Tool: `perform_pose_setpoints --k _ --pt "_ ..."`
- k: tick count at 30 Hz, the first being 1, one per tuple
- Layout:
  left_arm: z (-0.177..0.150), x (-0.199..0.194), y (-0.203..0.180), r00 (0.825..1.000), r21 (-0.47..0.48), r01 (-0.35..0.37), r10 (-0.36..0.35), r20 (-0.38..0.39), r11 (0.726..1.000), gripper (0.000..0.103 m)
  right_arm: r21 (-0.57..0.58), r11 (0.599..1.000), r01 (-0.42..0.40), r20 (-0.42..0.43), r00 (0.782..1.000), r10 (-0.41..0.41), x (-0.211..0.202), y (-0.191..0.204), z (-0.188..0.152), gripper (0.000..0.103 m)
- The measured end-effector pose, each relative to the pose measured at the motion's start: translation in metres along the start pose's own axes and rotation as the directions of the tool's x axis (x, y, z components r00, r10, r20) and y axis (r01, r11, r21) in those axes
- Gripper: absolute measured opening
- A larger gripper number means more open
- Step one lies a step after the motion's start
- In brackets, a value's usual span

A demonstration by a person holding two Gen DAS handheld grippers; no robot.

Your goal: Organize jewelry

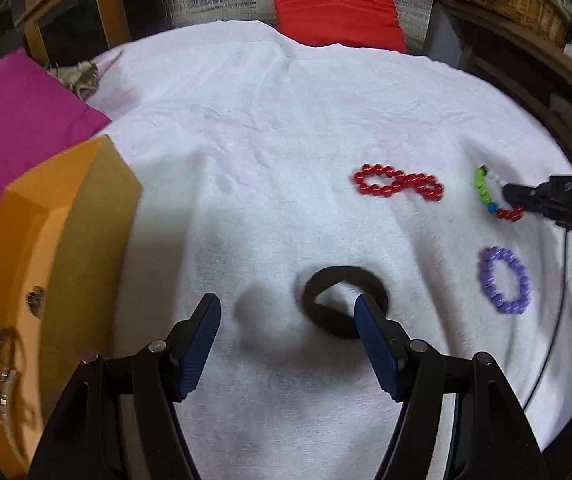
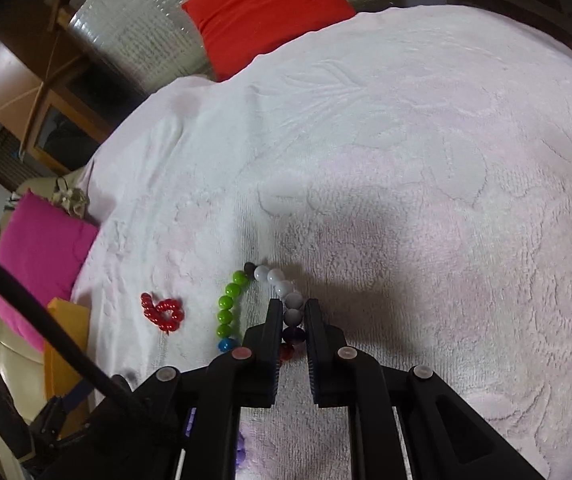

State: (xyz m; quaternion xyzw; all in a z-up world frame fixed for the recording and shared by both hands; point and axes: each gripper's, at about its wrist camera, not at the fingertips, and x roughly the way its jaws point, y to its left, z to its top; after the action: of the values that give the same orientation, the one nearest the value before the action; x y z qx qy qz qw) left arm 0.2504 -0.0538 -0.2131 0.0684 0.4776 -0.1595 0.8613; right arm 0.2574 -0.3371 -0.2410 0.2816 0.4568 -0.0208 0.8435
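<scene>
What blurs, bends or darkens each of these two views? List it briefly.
Left wrist view: the orange box at the left edge is smeared, the fisheye bows the white towel into a dome, and the left gripper casts soft shadows beside the black band. Right wrist view: the right gripper on the multicoloured bead bracelet shadows the towel; corners vignette black.

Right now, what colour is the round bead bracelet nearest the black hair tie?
Purple bead bracelet; left wrist view.
</scene>
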Motion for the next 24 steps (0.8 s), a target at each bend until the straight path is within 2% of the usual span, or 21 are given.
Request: perform_pose_setpoints --k 4,8,16,18,20,23,24 --pt "0.001 0.01 -0.003 0.999 -0.01 0.029 -0.03 -0.03 1.0 0.07 -0.005 1.0 0.0 -0.01 1.0 0.0 0.007 0.006 0.004 0.013" --pt "0.006 0.015 -0.005 0.999 -0.015 0.018 -0.019 -0.033 1.0 0.07 -0.017 1.0 0.004 -0.012 1.0 -0.004 0.009 0.006 0.003 0.013" --pt "0.009 0.016 -0.016 0.999 0.005 0.042 -0.042 -0.017 0.999 0.068 -0.025 1.0 0.006 -0.008 1.0 -0.006 0.01 0.007 0.003 0.013" --pt "0.01 0.014 -0.017 0.998 -0.002 0.067 -0.067 -0.006 0.998 0.048 -0.032 0.999 0.002 -0.004 1.0 -0.002 0.009 0.006 0.002 0.013" --pt "0.01 0.015 -0.017 0.996 -0.01 0.085 -0.085 -0.007 0.996 0.041 -0.035 0.999 -0.003 -0.001 1.0 0.003 0.009 0.006 0.001 0.013" --pt "0.009 0.013 -0.018 0.996 0.0 0.093 -0.093 0.0 0.996 0.016 -0.043 0.999 -0.004 0.005 1.0 0.004 0.008 0.005 0.001 0.013" --pt "0.009 0.013 -0.018 0.996 0.005 0.093 -0.093 0.002 0.996 0.014 -0.046 0.999 0.0 0.009 1.0 0.001 0.008 0.006 0.0 0.013"
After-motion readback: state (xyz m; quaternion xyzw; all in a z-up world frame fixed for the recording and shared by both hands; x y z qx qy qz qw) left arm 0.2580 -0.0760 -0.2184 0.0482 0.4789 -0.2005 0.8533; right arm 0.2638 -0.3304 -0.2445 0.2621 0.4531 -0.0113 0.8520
